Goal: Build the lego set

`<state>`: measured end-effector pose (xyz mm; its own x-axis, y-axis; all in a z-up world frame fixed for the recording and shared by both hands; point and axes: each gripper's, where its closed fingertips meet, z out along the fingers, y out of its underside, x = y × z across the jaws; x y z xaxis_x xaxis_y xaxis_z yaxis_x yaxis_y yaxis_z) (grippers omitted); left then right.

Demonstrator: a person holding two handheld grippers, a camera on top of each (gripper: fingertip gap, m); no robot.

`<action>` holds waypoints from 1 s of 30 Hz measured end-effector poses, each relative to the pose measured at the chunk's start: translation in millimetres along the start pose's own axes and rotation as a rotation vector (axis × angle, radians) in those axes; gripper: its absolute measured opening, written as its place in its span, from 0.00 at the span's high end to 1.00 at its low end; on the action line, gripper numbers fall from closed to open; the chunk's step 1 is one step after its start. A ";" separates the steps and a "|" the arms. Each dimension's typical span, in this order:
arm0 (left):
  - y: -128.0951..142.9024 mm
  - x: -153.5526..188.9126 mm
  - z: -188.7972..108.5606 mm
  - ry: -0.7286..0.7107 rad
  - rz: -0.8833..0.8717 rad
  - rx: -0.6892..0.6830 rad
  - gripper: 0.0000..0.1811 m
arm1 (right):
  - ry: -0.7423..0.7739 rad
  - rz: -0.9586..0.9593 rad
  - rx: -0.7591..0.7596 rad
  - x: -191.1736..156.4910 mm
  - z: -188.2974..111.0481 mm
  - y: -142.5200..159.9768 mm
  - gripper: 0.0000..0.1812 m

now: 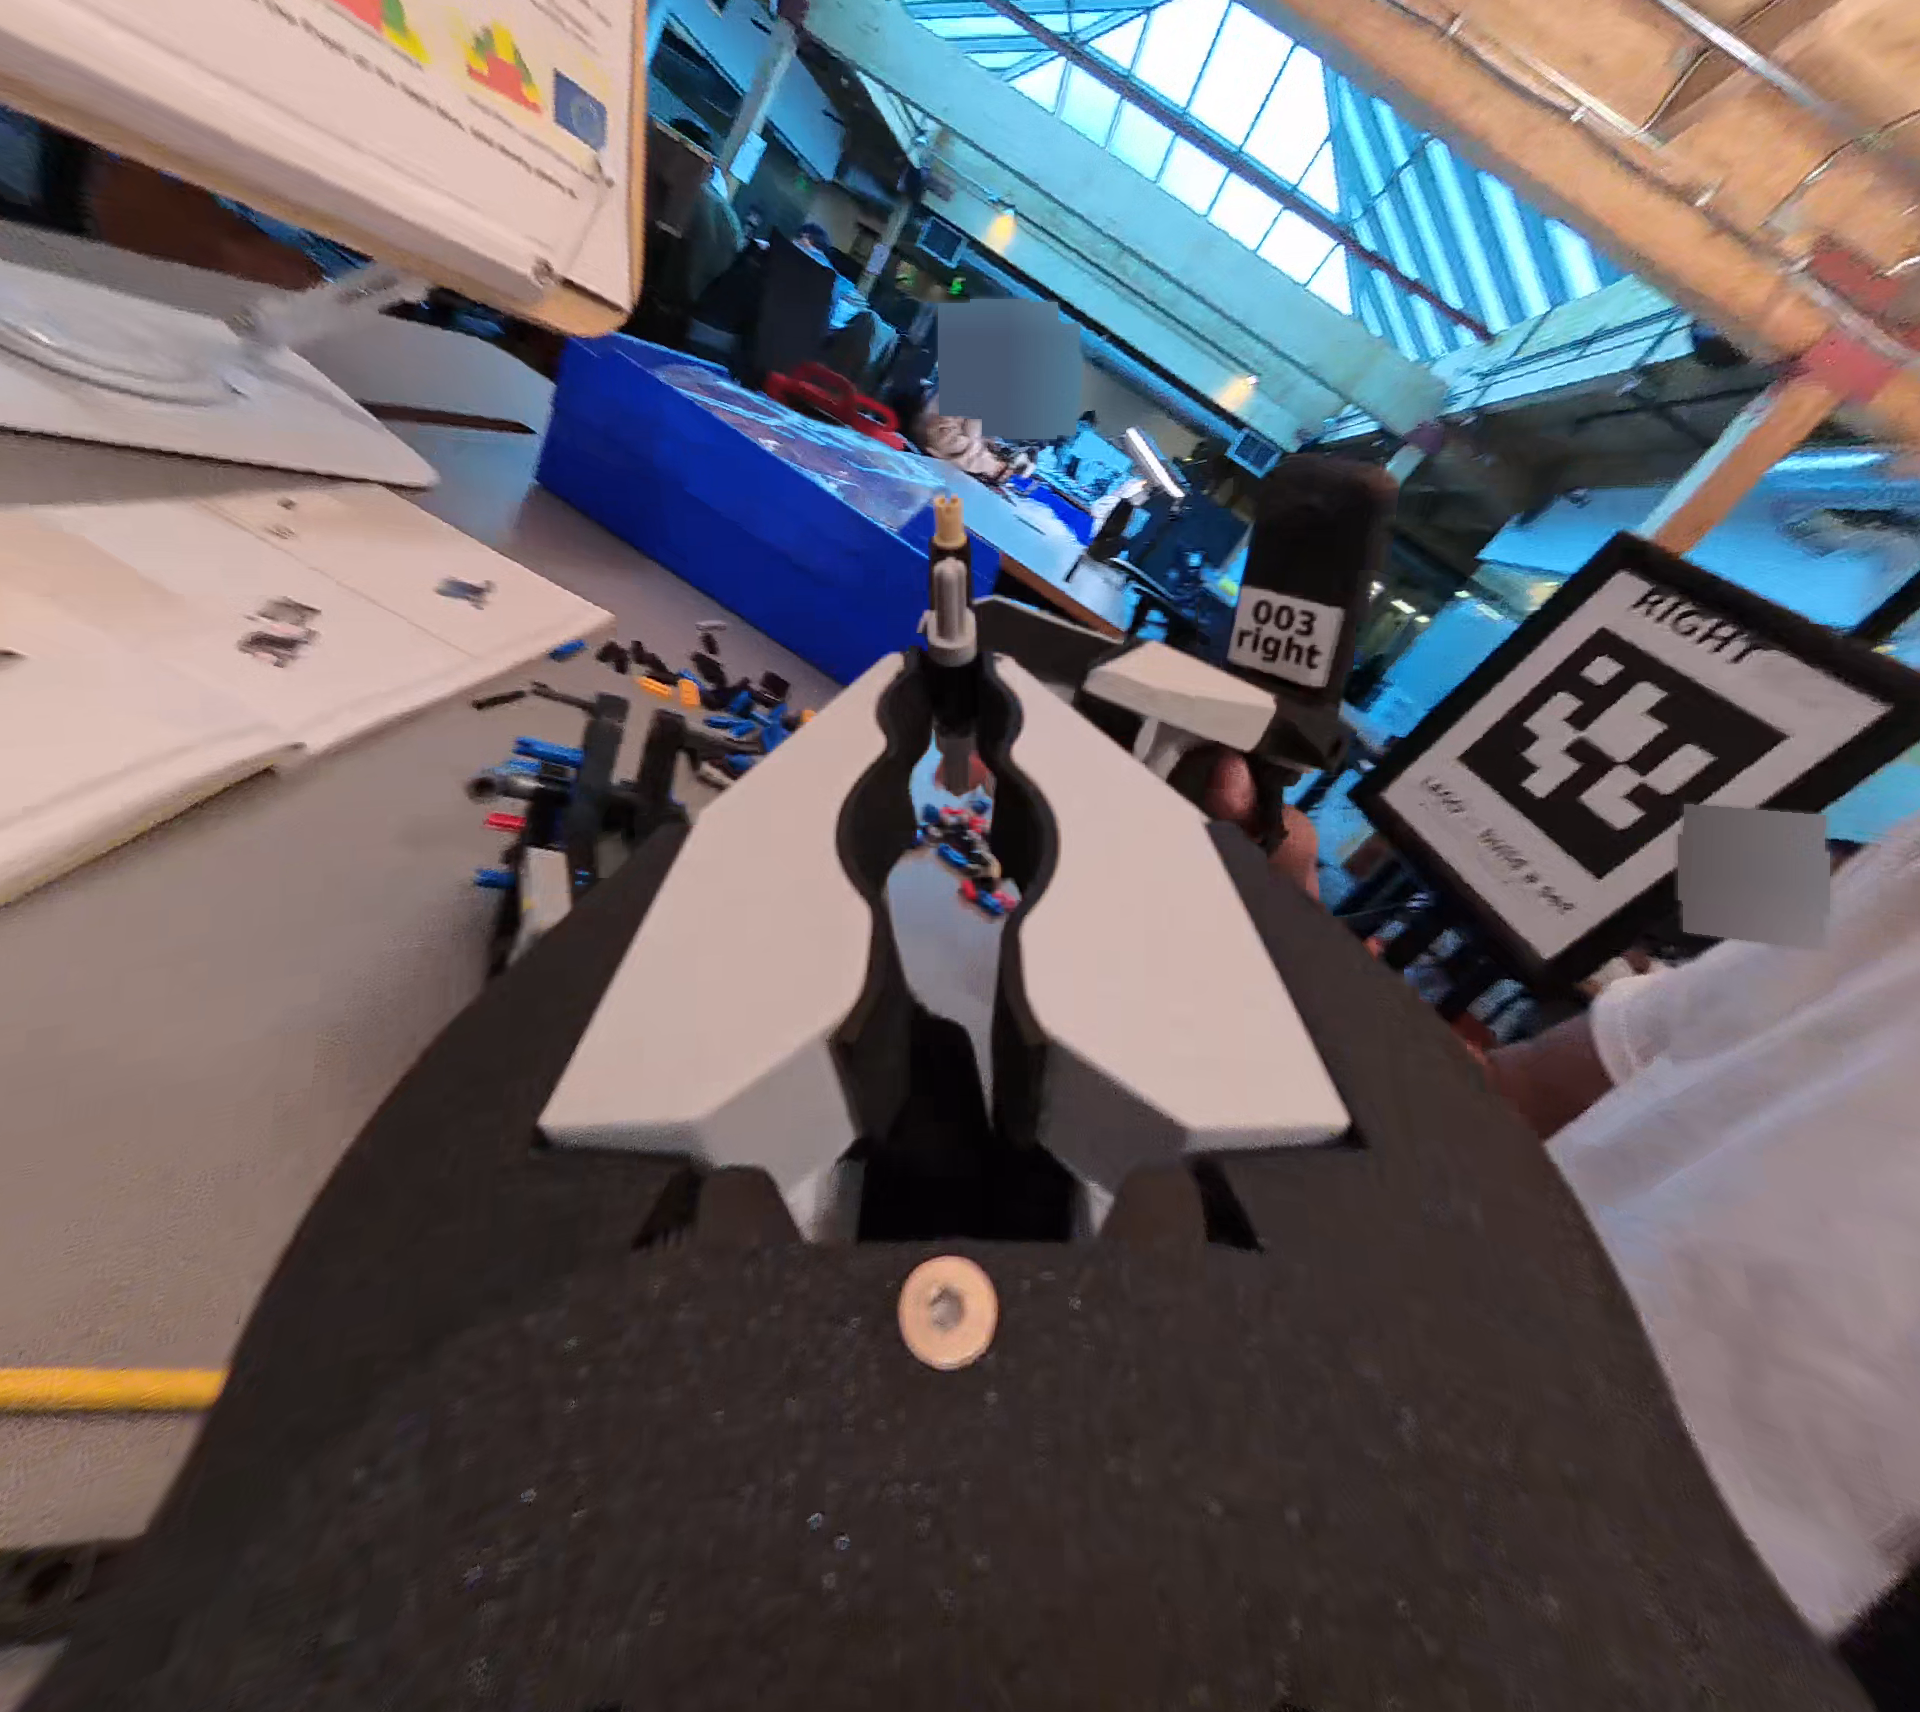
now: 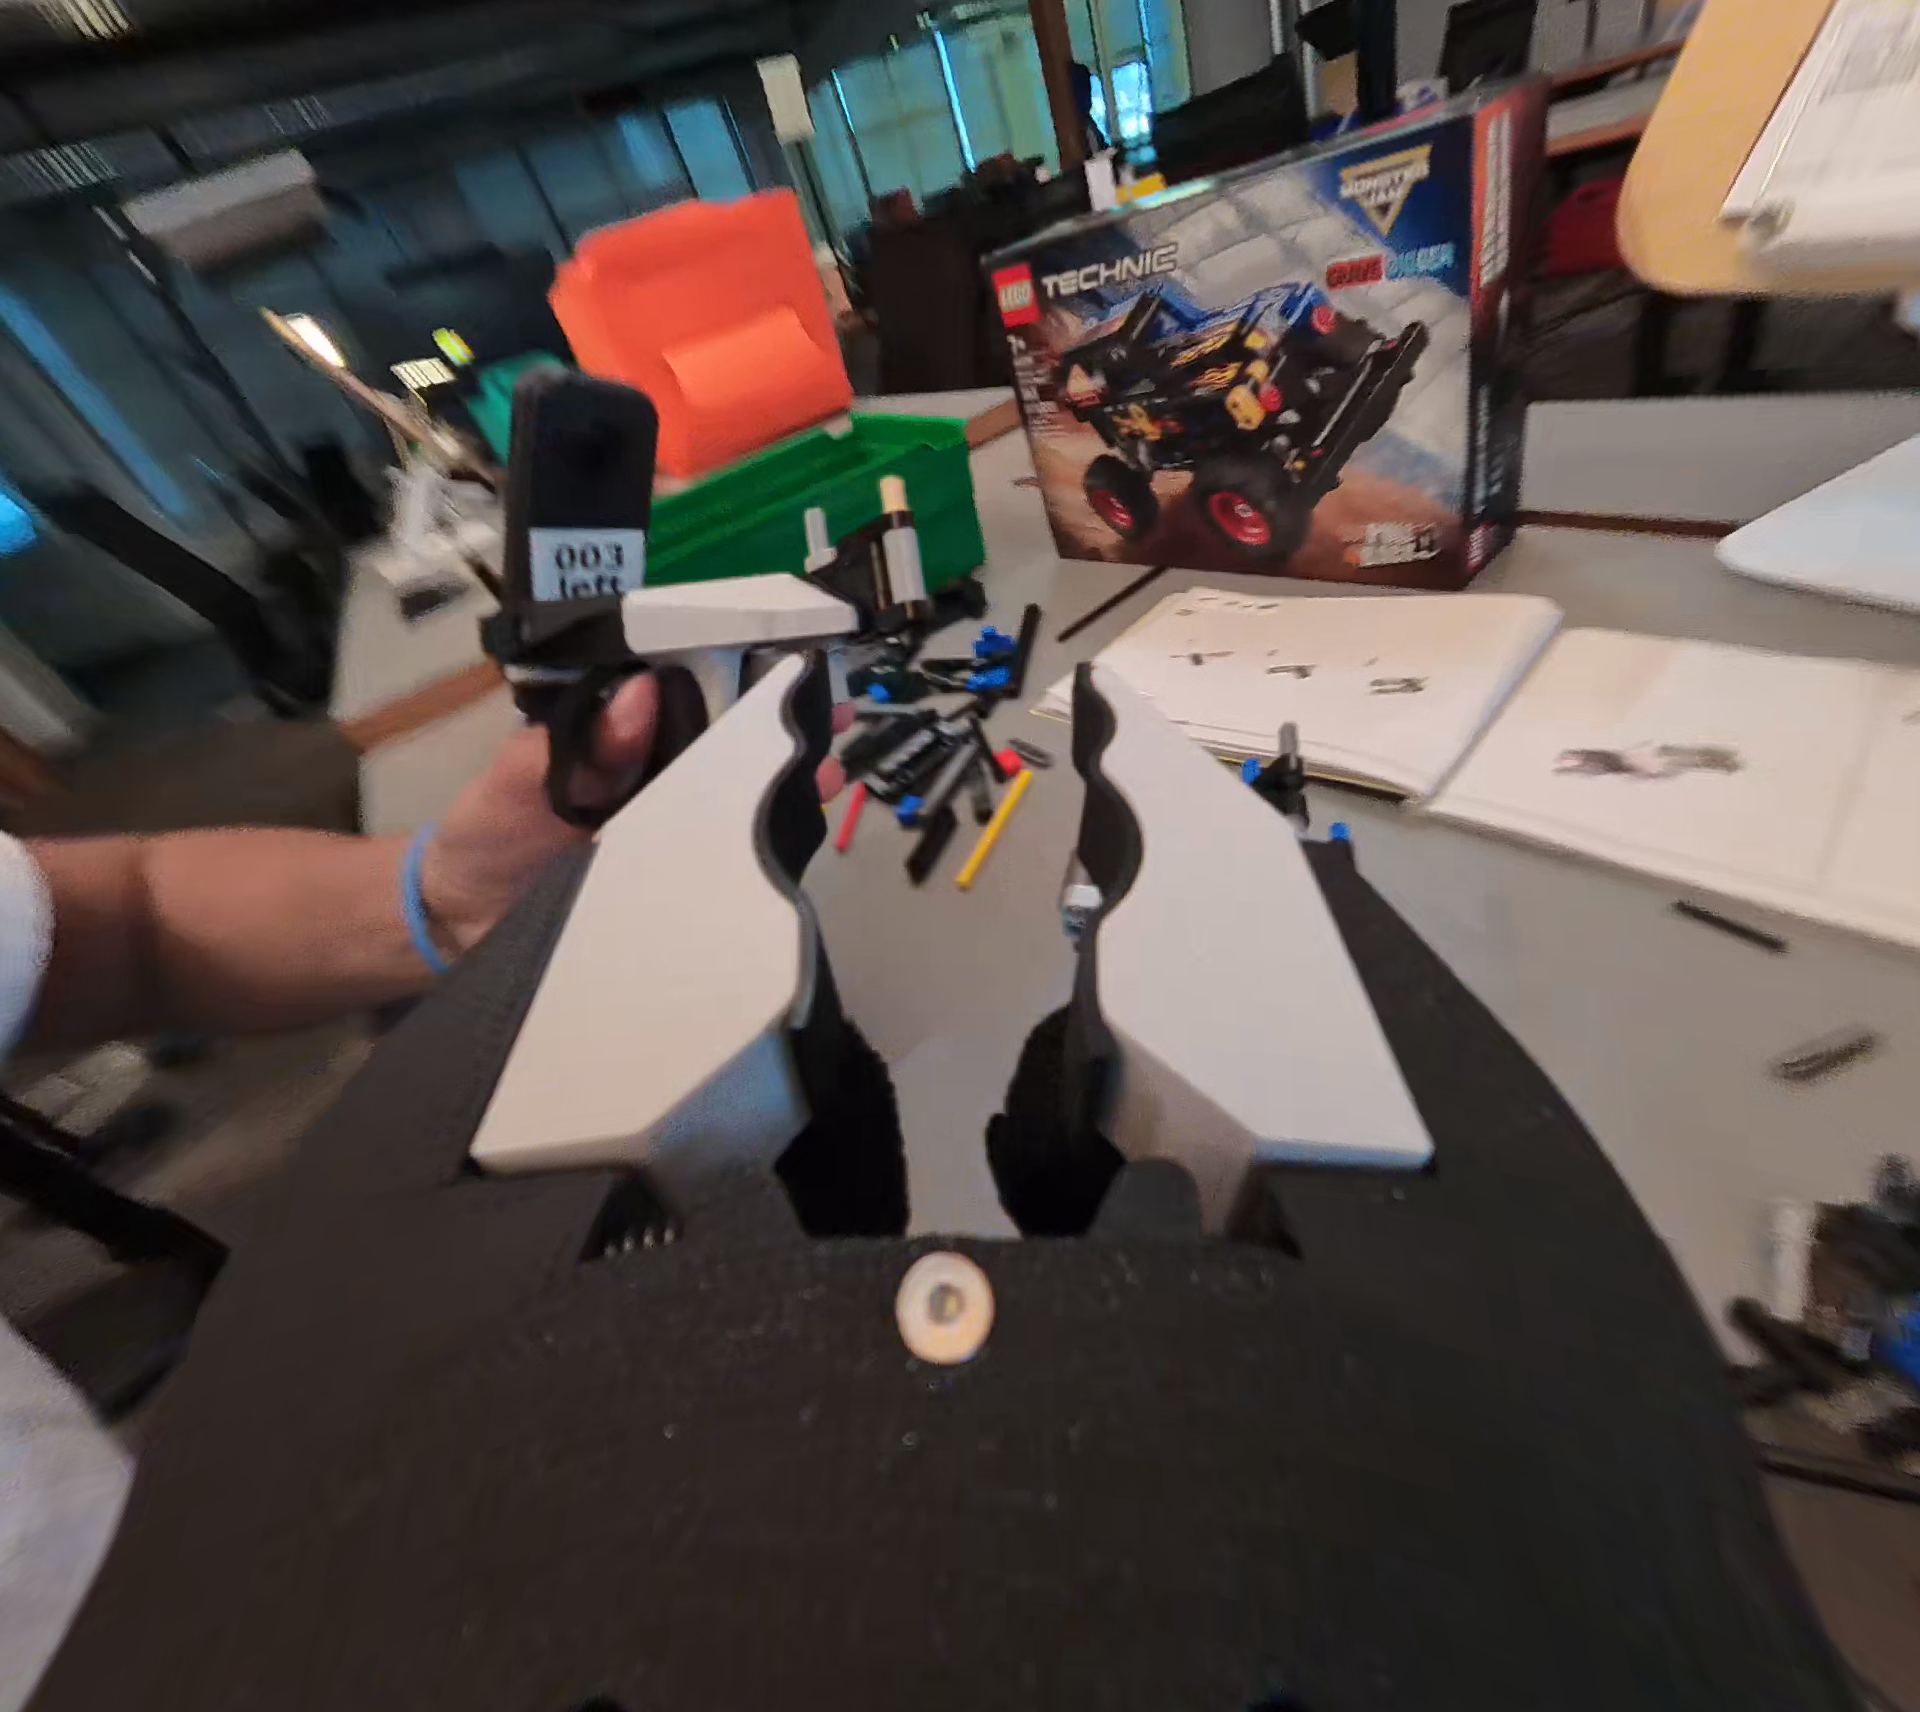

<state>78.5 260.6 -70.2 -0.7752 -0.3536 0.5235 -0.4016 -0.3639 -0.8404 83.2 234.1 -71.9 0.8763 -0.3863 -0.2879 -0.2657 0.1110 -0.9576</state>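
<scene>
Two claws: the left claw is pinched narrow on a small grey-and-black lego pin assembly with a tan tip, raised off the surface at frame centre; the right claw stands wide with nothing between its fingers.
Held piece: upright, poking past the left fingertips; also seen left of centre in the right wrist view.
Loose parts: a scatter of black, blue, red and yellow lego pins and beams on the grey surface, just beyond the right claw.
Guide: an open white instruction booklet at centre right; printed lego box behind it.
Doing it well: probably pick the mating part next; grip it near its middle, line the axes up squarely, push straight, and keep the left grip firm so the pin cannot twist.
</scene>
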 end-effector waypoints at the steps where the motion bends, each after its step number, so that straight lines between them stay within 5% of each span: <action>1: 2.6 1.8 1.5 0.020 -0.036 -0.007 0.97 | 0.029 -0.069 -0.023 -2.7 0.7 0.3 0.77; 4: 5.7 5.1 3.8 0.084 -0.158 0.000 0.97 | 0.062 -0.131 -0.048 -8.2 -0.1 -2.2 0.84; 9: 5.6 4.6 4.4 0.181 -0.376 0.042 0.97 | -0.076 0.152 0.007 -7.1 -3.6 -6.8 0.88; 15: 15.5 18.8 10.4 0.205 -0.296 -0.002 0.97 | -0.245 0.400 0.060 -17.9 2.4 -3.9 0.88; 20: 28.8 28.0 15.3 0.198 -0.199 -0.069 0.97 | -0.274 0.383 0.025 -20.3 -2.0 4.4 0.97; 25: 42.9 12.2 9.9 0.016 0.384 -0.245 0.82 | -0.378 0.451 -0.077 -6.4 -23.3 1.8 0.97; 30: 54.3 -2.9 6.2 -0.212 1.154 -0.369 0.83 | -0.451 0.484 -0.354 -6.9 -34.4 30.8 0.97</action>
<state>62.0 236.5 -116.5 -0.6866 -0.4519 -0.5696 0.3263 0.5085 -0.7968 55.2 208.7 -99.2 0.6880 0.0522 -0.7238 -0.7102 -0.1570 -0.6863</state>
